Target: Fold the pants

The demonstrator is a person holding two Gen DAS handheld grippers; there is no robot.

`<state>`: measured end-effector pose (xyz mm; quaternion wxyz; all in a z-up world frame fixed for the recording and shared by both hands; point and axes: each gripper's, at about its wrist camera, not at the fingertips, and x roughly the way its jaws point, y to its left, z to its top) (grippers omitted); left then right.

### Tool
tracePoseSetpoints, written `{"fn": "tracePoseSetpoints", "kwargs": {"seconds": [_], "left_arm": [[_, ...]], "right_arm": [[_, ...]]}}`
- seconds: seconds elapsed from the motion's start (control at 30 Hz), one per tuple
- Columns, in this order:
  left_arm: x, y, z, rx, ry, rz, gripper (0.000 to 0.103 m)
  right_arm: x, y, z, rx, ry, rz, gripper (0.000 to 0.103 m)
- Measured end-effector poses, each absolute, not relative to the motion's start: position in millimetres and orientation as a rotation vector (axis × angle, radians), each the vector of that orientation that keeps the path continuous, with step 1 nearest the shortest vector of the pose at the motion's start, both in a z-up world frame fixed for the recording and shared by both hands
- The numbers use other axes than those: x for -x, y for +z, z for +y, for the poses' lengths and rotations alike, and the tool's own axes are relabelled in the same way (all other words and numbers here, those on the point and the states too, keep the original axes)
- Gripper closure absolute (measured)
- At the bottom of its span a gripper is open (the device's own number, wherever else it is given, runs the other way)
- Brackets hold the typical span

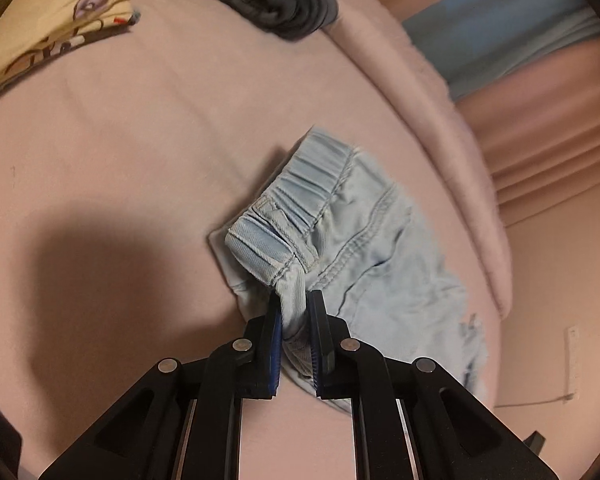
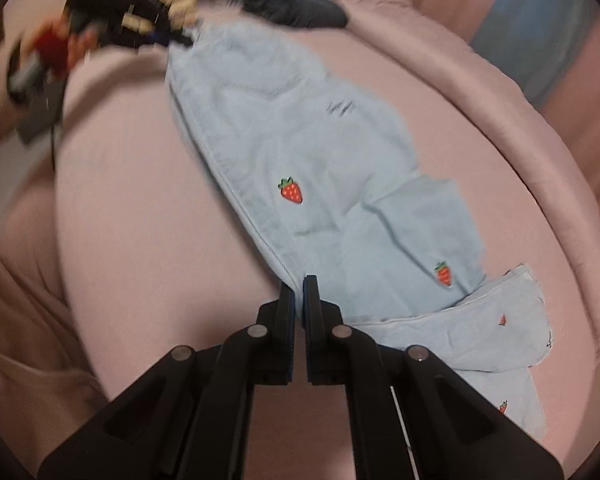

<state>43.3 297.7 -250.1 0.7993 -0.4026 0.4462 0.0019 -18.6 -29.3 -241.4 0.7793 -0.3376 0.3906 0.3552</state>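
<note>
Light-blue denim pants w/ strawberry patches (image 2: 300,152) lie along pink bedsheet (image 1: 120,140). My left gripper (image 1: 296,300) pinches the elastic waistband corner; my right gripper (image 2: 299,284) clamps the leg's side seam. Fabric looks soft, light, floppy: I'd grip seams/hems w/ 2 claws.

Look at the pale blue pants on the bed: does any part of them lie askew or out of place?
Yes. In the right wrist view the pants lie mostly flat on the pink bedsheet, but the lower leg end is kinked sideways across the other leg, with creases at the bend. Each hand-held gripper is shut on the fabric: left, right.
</note>
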Motion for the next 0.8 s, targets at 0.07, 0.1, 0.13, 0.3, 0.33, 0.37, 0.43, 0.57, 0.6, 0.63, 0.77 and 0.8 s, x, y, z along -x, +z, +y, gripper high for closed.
{"fn": "tracePoseSetpoints", "kwargs": {"seconds": [0.07, 0.1, 0.13, 0.3, 0.33, 0.37, 0.43, 0.57, 0.6, 0.63, 0.77, 0.8], "left_arm": [[-45.7, -245.8, 295.0, 0.828, 0.01, 0.957, 0.093], [-46.4, -243.5, 293.4, 0.807, 0.011, 0.959, 0.093], [-48.1, -241.9, 290.9, 0.779, 0.011, 0.97, 0.093], [-44.7, -234.1, 283.0, 0.678, 0.061, 1.035, 0.06], [-40.6, -232.4, 282.4, 0.657, 0.08, 1.044, 0.047], [-35.5, -229.1, 281.7, 0.631, 0.098, 1.048, 0.044], [-22.8, -218.7, 279.1, 0.568, 0.12, 1.035, 0.043], [-3.5, -194.4, 260.4, 0.39, 0.168, 0.992, 0.043], [-3.4, -191.5, 253.7, 0.369, 0.156, 0.987, 0.043], [-4.4, -187.0, 241.5, 0.342, 0.121, 0.981, 0.043], [-15.9, -175.9, 182.4, 0.225, -0.051, 0.979, 0.043], [-22.5, -173.1, 155.8, 0.177, -0.13, 0.983, 0.043]], "right_arm": [[19.0, -254.6, -22.5, 0.776, 0.76, 0.859, 0.099], [19.1, -257.4, -20.8, 0.791, 0.757, 0.861, 0.099], [18.8, -257.8, -19.6, 0.799, 0.756, 0.859, 0.099], [14.4, -257.5, -21.4, 0.767, 0.755, 0.883, 0.097], [13.5, -255.8, -23.8, 0.745, 0.753, 0.888, 0.097], [12.6, -253.1, -25.9, 0.722, 0.753, 0.899, 0.093], [8.0, -244.3, -35.5, 0.645, 0.756, 0.94, 0.086], [0.3, -217.7, -73.7, 0.404, 0.745, 0.949, 0.078], [-5.4, -211.4, -87.0, 0.342, 0.715, 0.945, 0.075], [-15.6, -204.2, -107.0, 0.262, 0.657, 0.939, 0.075], [-45.3, -194.1, -170.2, 0.033, 0.452, 0.944, 0.072], [-51.1, -193.2, -181.9, 0.012, 0.396, 0.947, 0.072]]}}
